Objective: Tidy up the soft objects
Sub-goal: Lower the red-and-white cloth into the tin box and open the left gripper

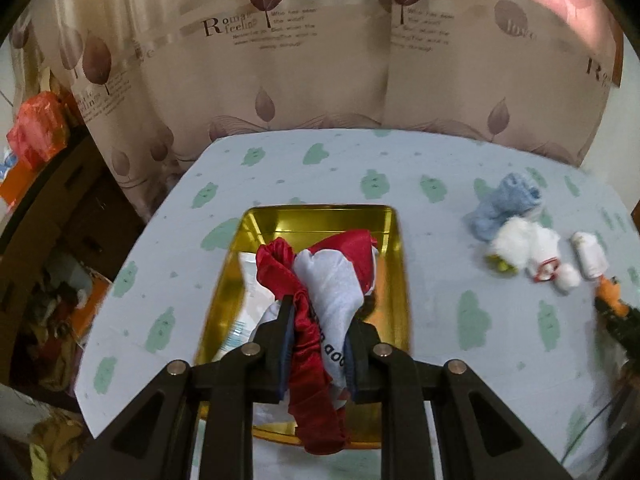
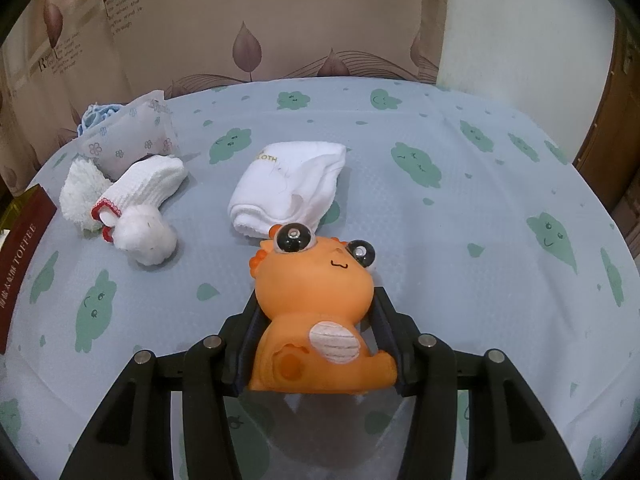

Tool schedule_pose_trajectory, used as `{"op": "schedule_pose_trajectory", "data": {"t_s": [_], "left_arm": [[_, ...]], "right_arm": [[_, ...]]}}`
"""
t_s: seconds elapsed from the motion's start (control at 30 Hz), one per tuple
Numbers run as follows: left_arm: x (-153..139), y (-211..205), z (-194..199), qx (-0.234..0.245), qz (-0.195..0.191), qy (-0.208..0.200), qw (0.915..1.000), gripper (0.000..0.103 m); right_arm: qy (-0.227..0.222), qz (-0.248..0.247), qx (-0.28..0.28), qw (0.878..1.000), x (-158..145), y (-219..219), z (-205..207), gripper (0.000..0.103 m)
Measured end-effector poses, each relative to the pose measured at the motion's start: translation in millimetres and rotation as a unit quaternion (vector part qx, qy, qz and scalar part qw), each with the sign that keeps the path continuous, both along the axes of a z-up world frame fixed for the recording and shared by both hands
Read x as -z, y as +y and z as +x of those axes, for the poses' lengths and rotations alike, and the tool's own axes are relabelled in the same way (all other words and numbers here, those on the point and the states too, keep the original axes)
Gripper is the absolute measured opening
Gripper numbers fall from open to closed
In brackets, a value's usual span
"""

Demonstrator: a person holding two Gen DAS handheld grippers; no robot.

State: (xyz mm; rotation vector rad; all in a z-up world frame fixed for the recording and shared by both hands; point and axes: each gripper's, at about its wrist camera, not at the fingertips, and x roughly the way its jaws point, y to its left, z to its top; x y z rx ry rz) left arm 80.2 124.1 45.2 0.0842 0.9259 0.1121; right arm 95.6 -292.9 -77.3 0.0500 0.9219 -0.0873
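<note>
A: What does your left gripper (image 1: 316,316) have?
B: Its jaws are pinched tight on a red and white cloth bundle (image 1: 320,280), hanging over the gold tin (image 1: 394,248) near the table's (image 1: 280,168) left edge.
A: And your right gripper (image 2: 316,316)?
B: Partly open, clamped on the orange rubber dragon (image 2: 316,300) near the front edge; white socks (image 2: 132,204) and a folded white cloth (image 2: 292,188) lie beyond.
</note>
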Motion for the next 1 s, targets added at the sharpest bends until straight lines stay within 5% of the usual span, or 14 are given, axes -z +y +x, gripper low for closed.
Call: {"op": "schedule_pose_trajectory", "data": {"t_s": [0.53,1.0], "left_arm": [[59,26,17,0.073,-0.038,0.028,0.9963,0.02],[73,20,24,0.097,-0.013,0.032,0.9947,0.022]], "right_arm": [[0.004,-0.021,0.002,1.0,0,6,0,0.048],[0.004,-0.022,0.002,1.0,0,8,0,0.049]]}}
